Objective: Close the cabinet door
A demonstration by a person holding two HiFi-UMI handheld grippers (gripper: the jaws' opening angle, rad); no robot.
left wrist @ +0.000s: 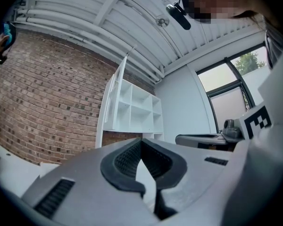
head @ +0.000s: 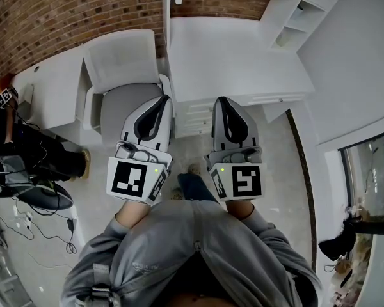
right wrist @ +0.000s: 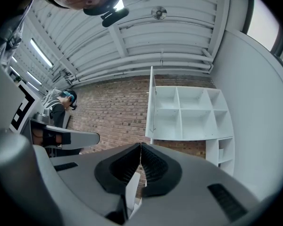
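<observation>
Your left gripper and right gripper are held side by side in front of you, each with its jaws pressed together on nothing. Ahead of you, the brick wall fills the background. Against it stands the white desk, with a white chair just beside it on your left. The white cabinet, a block of open cubbies, sits against the wall above the desk, well apart from both grippers. Its door stands swung out at the cabinet's left edge, seen edge-on.
</observation>
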